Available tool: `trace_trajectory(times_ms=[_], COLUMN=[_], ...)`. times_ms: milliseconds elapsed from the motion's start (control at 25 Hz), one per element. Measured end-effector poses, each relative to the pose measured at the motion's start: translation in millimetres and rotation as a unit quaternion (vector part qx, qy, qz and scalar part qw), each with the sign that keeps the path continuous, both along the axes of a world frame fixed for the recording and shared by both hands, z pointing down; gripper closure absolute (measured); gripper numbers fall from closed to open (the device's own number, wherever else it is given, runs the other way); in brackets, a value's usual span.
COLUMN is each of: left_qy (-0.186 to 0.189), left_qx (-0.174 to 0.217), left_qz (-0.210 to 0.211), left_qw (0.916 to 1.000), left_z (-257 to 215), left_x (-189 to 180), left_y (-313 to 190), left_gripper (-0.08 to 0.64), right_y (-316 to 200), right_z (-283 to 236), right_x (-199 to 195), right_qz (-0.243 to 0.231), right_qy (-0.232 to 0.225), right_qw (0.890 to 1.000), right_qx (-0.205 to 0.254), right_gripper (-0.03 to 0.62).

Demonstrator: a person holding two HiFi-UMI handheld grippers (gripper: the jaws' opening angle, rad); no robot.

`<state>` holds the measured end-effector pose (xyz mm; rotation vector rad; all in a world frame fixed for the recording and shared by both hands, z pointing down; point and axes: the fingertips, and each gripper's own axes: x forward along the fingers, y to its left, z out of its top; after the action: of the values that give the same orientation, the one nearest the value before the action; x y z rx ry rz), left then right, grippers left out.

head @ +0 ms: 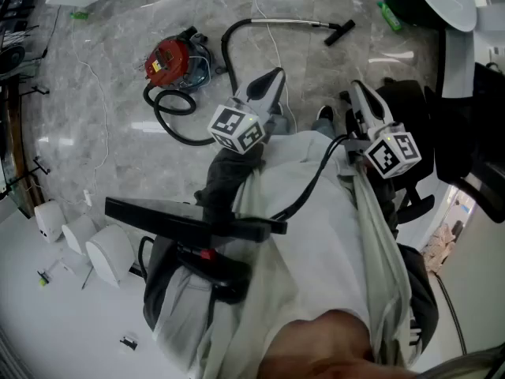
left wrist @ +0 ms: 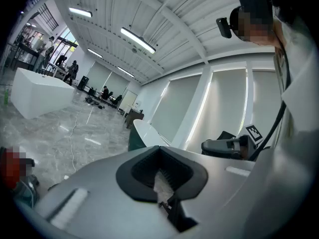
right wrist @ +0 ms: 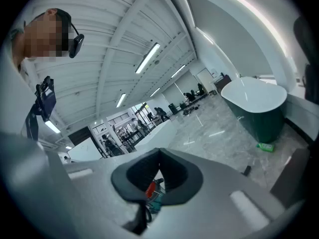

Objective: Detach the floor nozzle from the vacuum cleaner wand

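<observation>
Closest to the lens in the head view, the person's pale shirt point(head: 316, 243) fills the lower middle of the frame, with one black bar-shaped device point(head: 181, 219) across its left side. Two grippers reach up from it, the left gripper point(head: 271, 77) at centre and the right gripper point(head: 359, 91) right of centre. Both have their jaws pressed together on nothing, as each gripper view shows.

One vacuum cleaner lies in the upper part of the frame. Its red canister point(head: 170, 61) is at the upper left, one black hose point(head: 177, 105) loops beside it, and one metal wand point(head: 284, 24) runs along the top. The single black floor nozzle point(head: 339, 31) sits on the wand's right end, well apart from both grippers.

Three white rounded objects point(head: 79, 231) stand at the lower left. One green-sided tub point(right wrist: 254, 103) has a small green item point(right wrist: 267, 147) beside it.

Underfoot is glossy grey marble floor point(head: 102, 133). The room is a large open hall with a white ribbed ceiling point(left wrist: 164, 29), strip lights and distant people at tables.
</observation>
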<state>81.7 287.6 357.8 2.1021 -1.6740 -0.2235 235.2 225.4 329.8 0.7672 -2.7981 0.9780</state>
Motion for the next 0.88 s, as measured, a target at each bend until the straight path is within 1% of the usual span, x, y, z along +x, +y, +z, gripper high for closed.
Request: trace_trajectory(times_ms=[120, 240, 600, 880], left_qy=[-0.003, 0.001, 0.007, 0.022], left_qx=[0.005, 0.004, -0.005, -0.013], left_qz=[0.005, 0.0, -0.007, 0.002], left_qw=[1.0, 1.0, 0.9999, 0.9997], left_z=[-3.0, -1.2, 4.2, 12.3], left_x=[0.3, -2.9, -25.7, -46.7], left_y=[2.8, 7.4, 20.7, 24.7], left_gripper=[0.56, 0.56, 0.56, 0.56], right_y=[-8.0, -15.4, -2.0, 1.3], right_z=[-7.1, -10.2, -6.0, -0.6], right_x=[-2.6, -3.5, -33.5, -51.3], right_qz=[-0.006, -0.003, -0.013, 0.005], right_qy=[0.02, 0.028, 0.031, 0.011], right_qw=[0.999, 0.998, 0.998, 1.0], right_qx=[0.043, 0.063, 0.051, 0.02], right_gripper=[0.591, 0.591, 0.591, 0.591])
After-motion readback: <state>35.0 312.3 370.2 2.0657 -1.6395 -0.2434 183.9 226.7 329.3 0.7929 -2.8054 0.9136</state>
